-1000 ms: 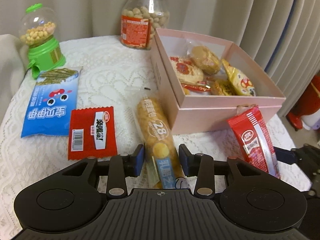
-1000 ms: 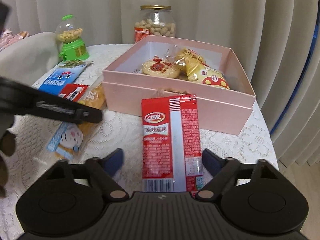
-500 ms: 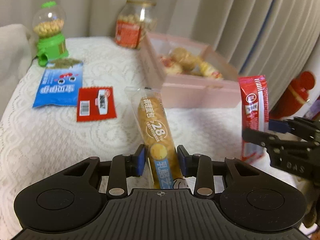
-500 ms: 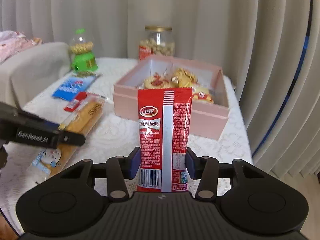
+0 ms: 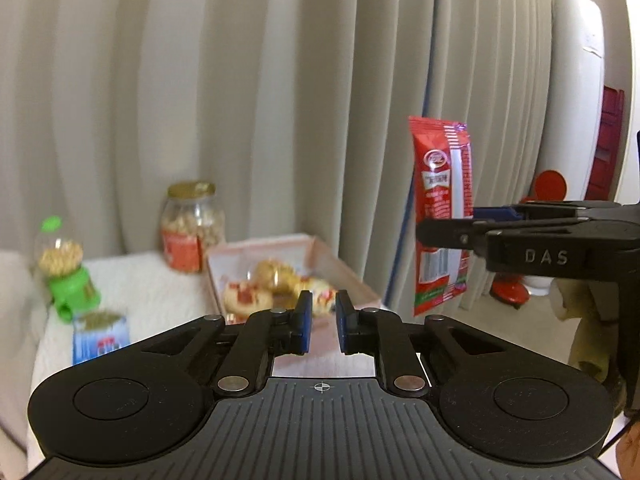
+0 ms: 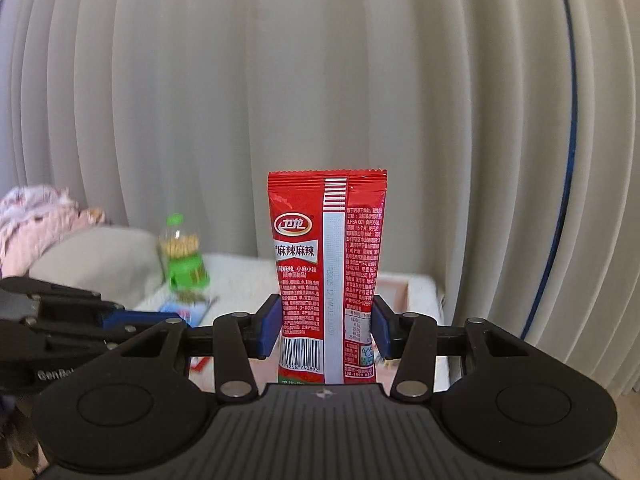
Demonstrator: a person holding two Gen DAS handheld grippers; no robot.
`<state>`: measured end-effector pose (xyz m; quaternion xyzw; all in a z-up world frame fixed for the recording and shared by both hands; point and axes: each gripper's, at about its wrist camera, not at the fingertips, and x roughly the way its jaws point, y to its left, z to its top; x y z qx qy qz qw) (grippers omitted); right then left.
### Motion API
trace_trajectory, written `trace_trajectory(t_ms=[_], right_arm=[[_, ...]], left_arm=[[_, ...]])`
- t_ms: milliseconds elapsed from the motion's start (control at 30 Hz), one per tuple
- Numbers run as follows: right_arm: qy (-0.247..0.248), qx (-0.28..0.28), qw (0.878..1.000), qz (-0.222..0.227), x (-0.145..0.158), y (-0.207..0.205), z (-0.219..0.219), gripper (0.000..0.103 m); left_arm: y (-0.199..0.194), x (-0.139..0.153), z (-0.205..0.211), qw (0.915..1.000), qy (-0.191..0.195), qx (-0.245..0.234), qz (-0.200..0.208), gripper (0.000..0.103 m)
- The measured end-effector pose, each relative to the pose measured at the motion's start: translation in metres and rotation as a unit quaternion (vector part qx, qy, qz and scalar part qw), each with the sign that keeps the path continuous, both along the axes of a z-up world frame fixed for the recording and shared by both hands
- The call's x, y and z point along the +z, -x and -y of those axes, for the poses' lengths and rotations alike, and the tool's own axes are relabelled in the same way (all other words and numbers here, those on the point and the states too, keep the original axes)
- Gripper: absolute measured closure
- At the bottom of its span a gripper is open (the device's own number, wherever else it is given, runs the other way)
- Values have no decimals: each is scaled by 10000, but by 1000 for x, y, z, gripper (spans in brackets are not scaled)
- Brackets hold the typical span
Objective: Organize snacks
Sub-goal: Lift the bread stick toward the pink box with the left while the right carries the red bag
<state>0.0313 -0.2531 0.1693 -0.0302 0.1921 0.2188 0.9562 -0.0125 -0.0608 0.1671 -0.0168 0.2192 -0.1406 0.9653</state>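
My right gripper point(image 6: 326, 320) is shut on the lower part of a tall red spicy-strip packet point(image 6: 326, 248) and holds it upright in the air before the curtain. In the left wrist view that red packet point(image 5: 440, 208) hangs to the right, clamped in the right gripper point(image 5: 448, 226). My left gripper point(image 5: 321, 308) is raised above the table, its jaws closing to a narrow gap with nothing between them. Below it sits the pink box point(image 5: 260, 246) with several wrapped snacks inside. The long bread packet is not in view.
A glass jar of nuts point(image 5: 192, 226), a green candy dispenser point(image 5: 68, 276) and a blue snack packet point(image 5: 100, 336) stand on the white lace tablecloth left of the box. Pleated curtains fill the background. A white cylinder point(image 5: 576, 100) and a red object point(image 5: 548, 188) stand at the far right.
Both grippers rose well above the table. The right shut on the red packet and lifted it. The left held the bread packet half a second ago; now its jaws are empty and nearly together.
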Motion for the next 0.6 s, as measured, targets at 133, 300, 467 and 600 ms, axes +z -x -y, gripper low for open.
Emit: trace_trajectory(t_ms=[133,300,467,600], right_arm=[[-40,-106,9999,102,12,-5,6,57],[-118,-17,9992,-376,-8,-12,8,57],[-249,159,9898,-1395,-52,-21,8,57],[-326,218,9770,-2096,-87,-27,2,57]], left_arm=[[-12,2,-8,9998,203,-10,-89,87],[-19,-31,-20,9937,340,-240,-1038,83],[-22,-76,-23,9832,-170,31,-1817,80],[-35,-100,-17,9735,-273,60,-2269,80]])
